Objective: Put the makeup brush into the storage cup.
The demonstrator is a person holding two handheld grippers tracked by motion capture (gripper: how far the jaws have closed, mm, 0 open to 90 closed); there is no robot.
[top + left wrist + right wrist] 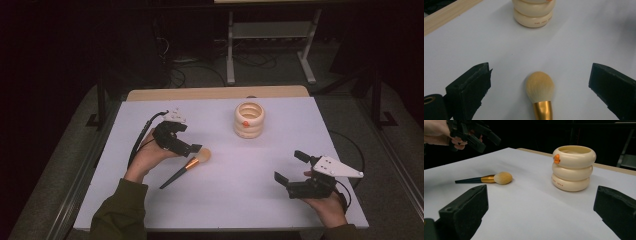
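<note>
A makeup brush (186, 168) with a black handle, gold ferrule and tan bristle head lies flat on the white table (225, 195), left of centre. My left gripper (187, 138) hovers just above its head, open; in the left gripper view the brush head (540, 86) lies between the two spread jaws of the left gripper (541, 73) without touching them. A cream ringed holder (249, 120) with an orange dot stands upright at the back centre. My right gripper (291, 166) is open at the front right, holding nothing, and faces the holder (573, 168) and the brush (486, 178).
A strip of bare wood (215, 93) edges the far side of the table. A black cable (350, 150) loops on the table behind my right hand. The other hand and its left gripper (471, 135) appear top left in the right gripper view.
</note>
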